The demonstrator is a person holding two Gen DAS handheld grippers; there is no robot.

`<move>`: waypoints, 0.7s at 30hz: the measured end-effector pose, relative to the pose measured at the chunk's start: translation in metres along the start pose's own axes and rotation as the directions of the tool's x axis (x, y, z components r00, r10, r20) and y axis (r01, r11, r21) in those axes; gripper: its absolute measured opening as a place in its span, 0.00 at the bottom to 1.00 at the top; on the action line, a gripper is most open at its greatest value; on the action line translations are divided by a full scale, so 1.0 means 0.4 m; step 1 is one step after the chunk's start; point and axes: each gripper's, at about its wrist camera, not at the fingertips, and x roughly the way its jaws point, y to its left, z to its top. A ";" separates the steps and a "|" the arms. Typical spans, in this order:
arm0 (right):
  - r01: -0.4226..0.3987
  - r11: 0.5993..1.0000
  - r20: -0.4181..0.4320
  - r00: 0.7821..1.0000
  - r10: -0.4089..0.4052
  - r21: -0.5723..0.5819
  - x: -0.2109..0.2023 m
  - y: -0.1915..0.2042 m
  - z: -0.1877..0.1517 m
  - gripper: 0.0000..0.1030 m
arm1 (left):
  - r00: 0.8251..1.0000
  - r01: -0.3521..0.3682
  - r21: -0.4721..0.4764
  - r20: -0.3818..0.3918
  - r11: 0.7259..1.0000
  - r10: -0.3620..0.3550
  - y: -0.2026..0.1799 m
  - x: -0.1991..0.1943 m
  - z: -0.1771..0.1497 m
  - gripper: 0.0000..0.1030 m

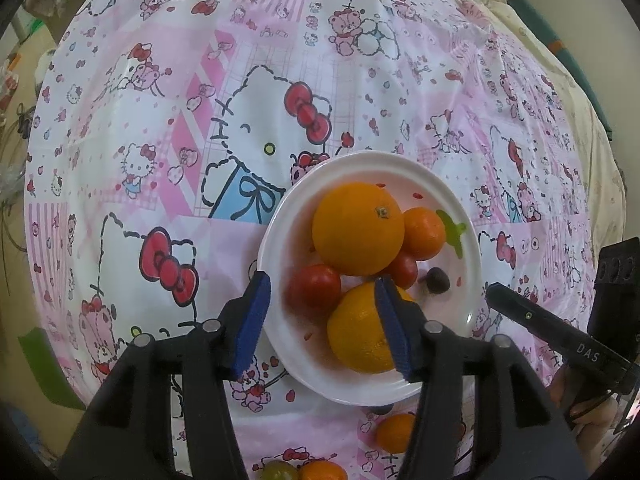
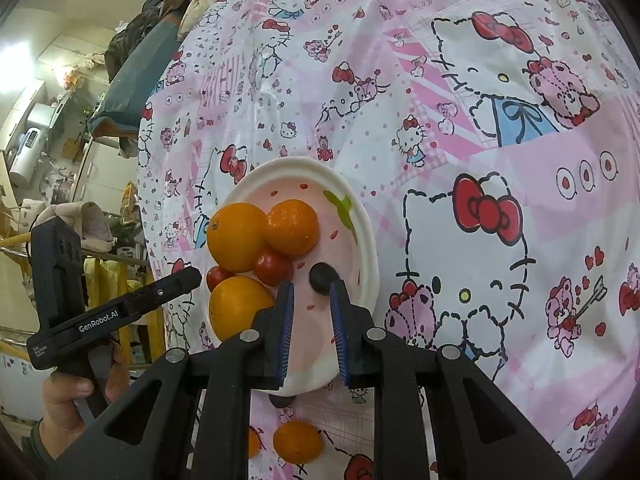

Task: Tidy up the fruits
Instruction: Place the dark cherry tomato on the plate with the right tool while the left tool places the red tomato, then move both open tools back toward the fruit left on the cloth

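Note:
A white plate (image 1: 460,312) (image 2: 362,232) on the pink cartoon cloth holds a big orange (image 1: 356,228) (image 2: 236,236), a tangerine (image 1: 424,232) (image 2: 292,226), a second orange (image 1: 356,336) (image 2: 236,308), two red tomatoes (image 1: 314,290) (image 2: 274,266) and a small dark fruit (image 1: 438,280) (image 2: 322,278). My left gripper (image 1: 321,280) hangs open over the plate's near side, its pads clear of the tomato and orange below. My right gripper (image 2: 311,286) is shut with nothing between its blue pads, tips just short of the dark fruit.
Off the plate, near its front rim, lie a tangerine (image 1: 396,432) (image 2: 298,442), another orange fruit (image 1: 322,472) and a greenish one (image 1: 280,472). A dark fruit (image 2: 282,400) peeks from under the rim. Clutter and a hand on the other gripper's handle (image 2: 76,392) sit left.

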 end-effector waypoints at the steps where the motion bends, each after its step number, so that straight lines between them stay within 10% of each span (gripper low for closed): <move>1: 0.001 1.000 0.001 1.000 -0.001 -0.002 -0.002 0.001 0.000 0.21 | 1.000 -0.001 -0.001 0.001 1.000 0.001 0.000 -0.001 0.001 0.49; 13: 0.024 1.000 0.007 1.000 -0.024 -0.011 -0.011 0.003 0.002 0.23 | 0.999 -0.029 0.019 0.041 0.999 0.028 -0.003 -0.026 -0.001 0.55; 17: 0.022 1.000 0.026 0.999 -0.021 -0.022 -0.028 0.012 -0.002 0.52 | 0.995 -0.051 0.048 0.084 0.998 0.047 -0.013 -0.052 -0.014 0.67; 21: 0.013 0.999 0.047 0.999 -0.012 -0.033 -0.055 0.026 -0.007 0.51 | 0.990 -0.082 0.087 0.126 0.993 0.070 -0.024 -0.085 -0.041 0.68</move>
